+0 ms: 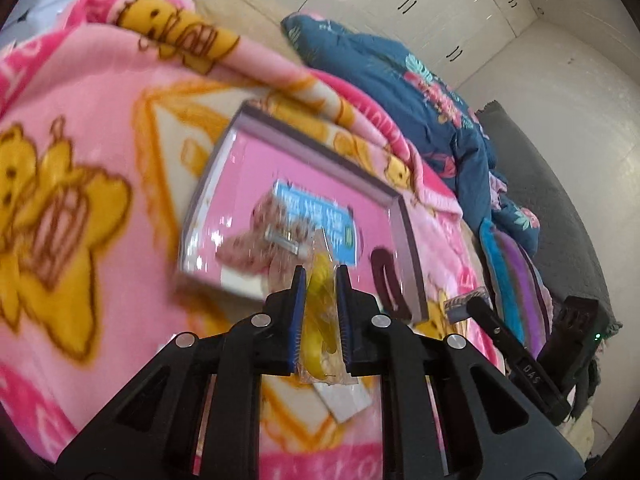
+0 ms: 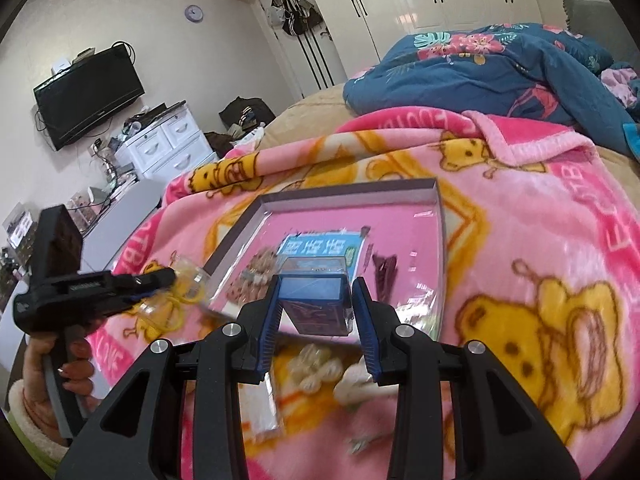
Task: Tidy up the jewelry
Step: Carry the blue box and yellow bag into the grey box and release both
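Left wrist view: a small clear bag of yellow bands (image 1: 320, 312) is pinched between the fingers (image 1: 298, 292) of the left gripper (image 1: 320, 280), at the lower middle of the frame. Behind it, a flat box (image 1: 404, 236) with a pink floor is seen on a pink bear blanket (image 1: 80, 152) that is spread over a bed. Inside the box, a blue printed card (image 1: 316, 216), a pinkish beaded piece (image 1: 248, 236) and a dark hair clip (image 1: 386, 276) are laid. A blue flowered quilt (image 1: 400, 76) is bunched up at the upper right.

In the right wrist view, a small blue box (image 2: 314, 300) with a clear top is held between the fingers (image 2: 370, 320) of the right gripper (image 2: 316, 296), just in front of the flat box's near edge. The left gripper is seen at the left of this frame with its clear bag, gripped by a hand (image 2: 52, 376) in a fluffy cuff. A few pale small pieces (image 2: 314, 368) are spread on the blanket under the right gripper; they are too blurred to be told apart. A black TV (image 2: 88, 96) is hung on the wall at the upper left, beside white drawers (image 2: 168, 144).
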Action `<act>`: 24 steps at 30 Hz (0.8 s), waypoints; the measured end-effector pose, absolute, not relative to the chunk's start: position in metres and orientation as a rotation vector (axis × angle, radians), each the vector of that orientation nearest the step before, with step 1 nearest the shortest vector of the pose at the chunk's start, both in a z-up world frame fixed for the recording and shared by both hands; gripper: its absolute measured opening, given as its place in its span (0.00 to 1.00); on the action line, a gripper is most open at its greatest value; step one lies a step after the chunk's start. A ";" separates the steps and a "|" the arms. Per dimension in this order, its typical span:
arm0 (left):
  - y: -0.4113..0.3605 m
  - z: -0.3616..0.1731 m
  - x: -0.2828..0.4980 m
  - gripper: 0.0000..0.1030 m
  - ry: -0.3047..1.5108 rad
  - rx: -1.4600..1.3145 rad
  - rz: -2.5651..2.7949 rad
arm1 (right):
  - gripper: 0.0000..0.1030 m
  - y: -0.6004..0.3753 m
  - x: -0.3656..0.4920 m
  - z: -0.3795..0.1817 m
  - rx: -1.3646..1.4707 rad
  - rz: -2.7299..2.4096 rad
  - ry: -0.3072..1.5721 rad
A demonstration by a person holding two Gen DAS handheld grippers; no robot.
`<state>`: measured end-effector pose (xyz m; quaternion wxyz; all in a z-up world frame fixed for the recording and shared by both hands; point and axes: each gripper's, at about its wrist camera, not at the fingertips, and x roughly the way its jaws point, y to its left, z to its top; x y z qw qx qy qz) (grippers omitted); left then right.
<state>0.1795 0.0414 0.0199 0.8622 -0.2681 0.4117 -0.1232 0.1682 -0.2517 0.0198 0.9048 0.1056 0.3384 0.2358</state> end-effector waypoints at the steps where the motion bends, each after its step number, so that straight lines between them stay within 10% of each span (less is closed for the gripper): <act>1: 0.043 0.023 0.184 0.08 0.854 -0.553 -0.248 | 0.33 -0.253 0.174 0.020 0.220 0.477 0.699; 24: 0.042 -0.001 0.269 0.08 0.854 -0.460 -0.139 | 0.33 -0.262 0.251 -0.032 0.167 0.331 0.828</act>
